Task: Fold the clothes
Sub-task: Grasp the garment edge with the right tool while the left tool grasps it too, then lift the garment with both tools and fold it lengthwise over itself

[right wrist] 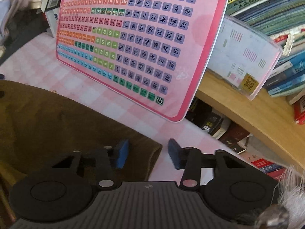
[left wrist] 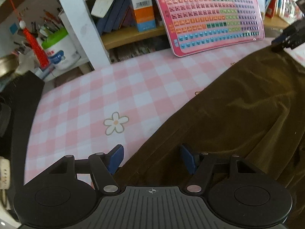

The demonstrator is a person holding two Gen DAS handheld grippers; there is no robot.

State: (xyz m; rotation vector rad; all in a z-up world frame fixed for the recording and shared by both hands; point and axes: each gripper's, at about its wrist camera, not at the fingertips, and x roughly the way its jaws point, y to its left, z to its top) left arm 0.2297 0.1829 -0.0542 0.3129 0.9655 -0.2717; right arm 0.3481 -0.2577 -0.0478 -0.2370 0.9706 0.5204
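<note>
A dark olive-brown garment (left wrist: pixel 238 110) lies spread on the pink checked tablecloth (left wrist: pixel 114 87). My left gripper (left wrist: pixel 151 158) is open, its blue pads astride the garment's near left edge, with cloth lying between them. In the right wrist view the same garment (right wrist: pixel 57 126) fills the lower left. My right gripper (right wrist: pixel 147 154) is open over the garment's right corner; the left pad is above the cloth, the right pad above the tablecloth (right wrist: pixel 99 93). The right gripper (left wrist: pixel 286 40) also shows at the far right of the left wrist view.
A pink learning tablet (left wrist: pixel 209 15) (right wrist: pixel 133 38) leans against a wooden bookshelf (right wrist: pixel 247 110) at the table's far edge. Books (right wrist: pixel 276 19) fill the shelves. A white post (left wrist: pixel 76 19), a pen holder (left wrist: pixel 57 43) and a black object (left wrist: pixel 21 103) stand at the left.
</note>
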